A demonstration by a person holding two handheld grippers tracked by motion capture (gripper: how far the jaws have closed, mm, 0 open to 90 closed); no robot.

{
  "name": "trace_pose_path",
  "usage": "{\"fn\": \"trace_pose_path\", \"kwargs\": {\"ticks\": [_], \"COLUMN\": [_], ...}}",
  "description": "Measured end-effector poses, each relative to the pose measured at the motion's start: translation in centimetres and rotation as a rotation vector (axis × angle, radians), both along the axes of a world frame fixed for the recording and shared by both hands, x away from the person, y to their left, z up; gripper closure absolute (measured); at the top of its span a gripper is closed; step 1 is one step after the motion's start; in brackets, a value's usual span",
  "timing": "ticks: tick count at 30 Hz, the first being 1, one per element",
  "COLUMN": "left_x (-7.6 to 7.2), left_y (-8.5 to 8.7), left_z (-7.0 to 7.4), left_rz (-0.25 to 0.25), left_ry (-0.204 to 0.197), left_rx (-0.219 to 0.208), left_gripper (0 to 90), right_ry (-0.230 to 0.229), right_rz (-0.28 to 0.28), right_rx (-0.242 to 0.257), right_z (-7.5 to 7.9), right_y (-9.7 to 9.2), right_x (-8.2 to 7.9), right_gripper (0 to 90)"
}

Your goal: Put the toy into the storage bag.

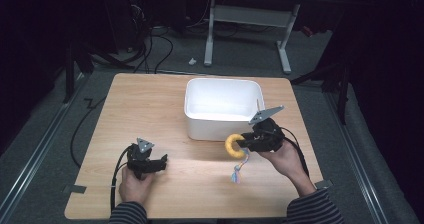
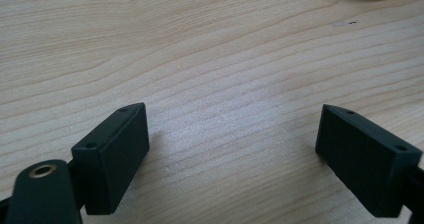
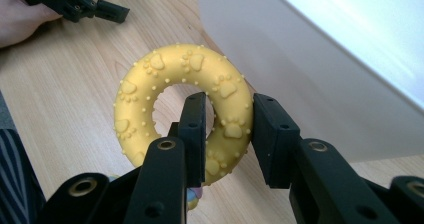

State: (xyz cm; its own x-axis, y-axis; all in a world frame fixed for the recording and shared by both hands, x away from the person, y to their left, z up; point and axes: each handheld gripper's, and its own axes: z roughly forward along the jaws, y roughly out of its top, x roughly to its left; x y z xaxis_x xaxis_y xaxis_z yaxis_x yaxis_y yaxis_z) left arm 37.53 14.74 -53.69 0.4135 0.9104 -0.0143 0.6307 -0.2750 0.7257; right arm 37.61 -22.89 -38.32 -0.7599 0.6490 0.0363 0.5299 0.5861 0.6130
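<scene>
The table (image 1: 150, 99) is light wood with rounded corners, and most of its top is bare — a wide stretch at the left and along the near edge. A white bin (image 1: 223, 108) stands right of centre toward the far edge, with bare wood on all sides of it.

The left gripper (image 1: 161, 162) rests low on the near-left part of the table, well apart from the bin, its jaws spread wide with nothing but wood grain between them in the left gripper view.

The right gripper (image 1: 242, 143) is just in front of the bin's near wall, jaws clamped on a yellow ring (image 3: 182, 109) — one jaw through the hole, the other outside. The ring is held off the table, close beside the bin wall. It is studded with raised dots and paw prints. A pale cord (image 1: 237, 170) hangs below it.
</scene>
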Motion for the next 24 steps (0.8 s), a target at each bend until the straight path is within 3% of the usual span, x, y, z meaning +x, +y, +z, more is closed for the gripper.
{"fn": "trace_pose_path", "kwargs": {"ticks": [12, 21, 24], "left_x": [-0.1, -0.1, -0.1], "left_y": [0.0, 0.0, 0.0], "left_z": [0.0, 0.0, 0.0], "left_rz": [0.001, 0.000, 0.000], "left_ry": [0.001, 0.001, 0.001], "left_rx": [0.000, 0.000, 0.000], "left_gripper": [14.2, 14.1, 14.1], "right_ry": [-0.004, 0.003, -0.002], "right_rz": [-0.012, -0.026, -0.053], "right_rx": [0.009, 0.054, 0.047], "right_z": [2.9, 4.9, 5.3], "right_y": [0.0, 0.6, 0.9], "right_x": [1.3, 3.3, 4.0], "right_gripper": [68.7, 68.7, 68.8]}}
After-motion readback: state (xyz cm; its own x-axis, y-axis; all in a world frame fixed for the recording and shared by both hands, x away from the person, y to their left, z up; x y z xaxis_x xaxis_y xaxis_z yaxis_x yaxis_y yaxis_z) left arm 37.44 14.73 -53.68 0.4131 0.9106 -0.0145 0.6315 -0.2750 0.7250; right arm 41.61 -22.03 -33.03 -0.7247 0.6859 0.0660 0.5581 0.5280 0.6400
